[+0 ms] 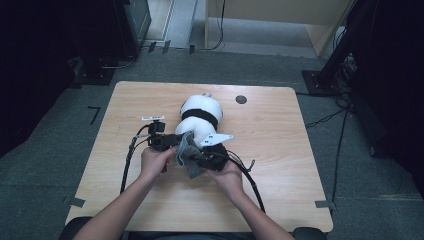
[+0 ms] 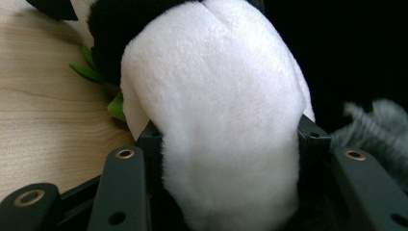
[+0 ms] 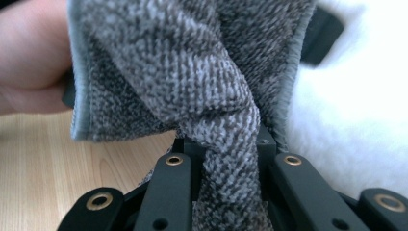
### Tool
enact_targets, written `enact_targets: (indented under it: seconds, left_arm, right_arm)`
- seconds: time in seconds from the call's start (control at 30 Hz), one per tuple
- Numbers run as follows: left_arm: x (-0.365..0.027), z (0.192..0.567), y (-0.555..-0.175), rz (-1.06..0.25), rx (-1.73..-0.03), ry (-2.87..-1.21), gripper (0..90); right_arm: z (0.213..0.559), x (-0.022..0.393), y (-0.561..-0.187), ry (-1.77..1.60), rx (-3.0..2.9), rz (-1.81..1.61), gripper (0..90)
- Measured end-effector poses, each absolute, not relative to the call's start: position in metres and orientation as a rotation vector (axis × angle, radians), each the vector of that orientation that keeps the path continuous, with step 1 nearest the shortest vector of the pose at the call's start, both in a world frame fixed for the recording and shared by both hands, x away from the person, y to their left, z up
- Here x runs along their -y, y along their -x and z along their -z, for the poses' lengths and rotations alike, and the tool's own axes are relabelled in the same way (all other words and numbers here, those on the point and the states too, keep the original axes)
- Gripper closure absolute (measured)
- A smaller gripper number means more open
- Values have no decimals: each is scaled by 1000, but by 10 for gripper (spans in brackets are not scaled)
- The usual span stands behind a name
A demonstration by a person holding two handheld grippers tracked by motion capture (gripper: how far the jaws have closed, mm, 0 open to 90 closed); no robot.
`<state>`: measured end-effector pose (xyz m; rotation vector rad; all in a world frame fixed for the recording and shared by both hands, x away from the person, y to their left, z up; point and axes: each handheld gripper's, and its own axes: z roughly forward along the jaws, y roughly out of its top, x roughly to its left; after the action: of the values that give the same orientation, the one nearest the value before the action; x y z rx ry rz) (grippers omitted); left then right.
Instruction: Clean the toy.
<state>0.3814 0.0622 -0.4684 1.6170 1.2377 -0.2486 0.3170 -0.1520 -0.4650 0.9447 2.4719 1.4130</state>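
panda toy (image 1: 201,116) lies mid-table, its white end clamped in the left gripper (image 1: 176,140). right gripper (image 1: 196,159) pinches the grey cloth (image 1: 188,151) against that end. wiping looks barely begun; most fur untouched.

The black-and-white plush panda (image 1: 201,116) blocks the middle of the light wooden table (image 1: 280,165); a crumpled grey knitted cloth (image 1: 188,151) crowds its near end. Bare tabletop lies open left, right and near.
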Motion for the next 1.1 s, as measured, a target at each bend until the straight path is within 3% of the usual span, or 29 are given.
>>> enact_targets:
  seconds: [0.23,0.5,1.1]
  left_arm:
    - [-63,464,-379,228,-1223,-1613,469]
    - [-67,463,-381,174,-1215,-1637,474]
    - [-84,457,-386,187,-1219,-1573,488]
  right_arm:
    - [492,145,-322,-1012,-2567,-1285,771]
    - [489,156,-330,-1050,-2549,-1282,771]
    - [477,211,-349,-1217,-2381,-1239,770]
